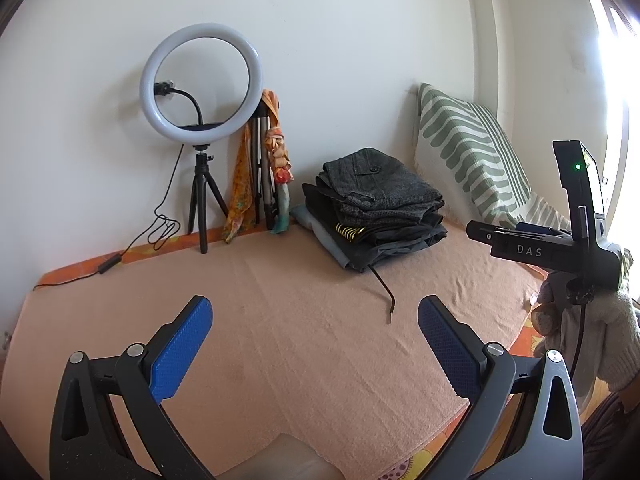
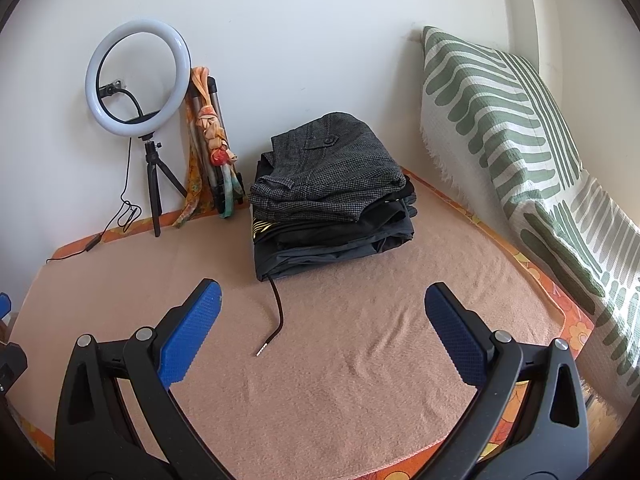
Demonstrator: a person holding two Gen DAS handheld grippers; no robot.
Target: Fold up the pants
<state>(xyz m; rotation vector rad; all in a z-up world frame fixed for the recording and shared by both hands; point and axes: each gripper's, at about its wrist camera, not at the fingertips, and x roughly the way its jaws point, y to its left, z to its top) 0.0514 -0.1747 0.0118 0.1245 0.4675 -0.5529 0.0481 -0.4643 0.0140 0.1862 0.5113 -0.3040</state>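
Note:
A stack of folded dark pants (image 1: 380, 212) lies at the back of the bed, grey checked pants on top; it also shows in the right wrist view (image 2: 332, 196). A black drawstring (image 1: 384, 292) trails from the stack toward me, also seen in the right wrist view (image 2: 274, 320). My left gripper (image 1: 314, 320) is open and empty above the peach blanket (image 1: 280, 340), in front of the stack. My right gripper (image 2: 322, 308) is open and empty, just in front of the stack. The right gripper's body (image 1: 560, 240) shows at the right of the left wrist view, held by a gloved hand.
A ring light on a small tripod (image 1: 202, 128) stands at the back left with its cable (image 1: 160, 232) on the bed. A folded tripod with orange scarves (image 1: 268, 168) leans on the wall. A green striped pillow (image 2: 512, 140) leans at the right.

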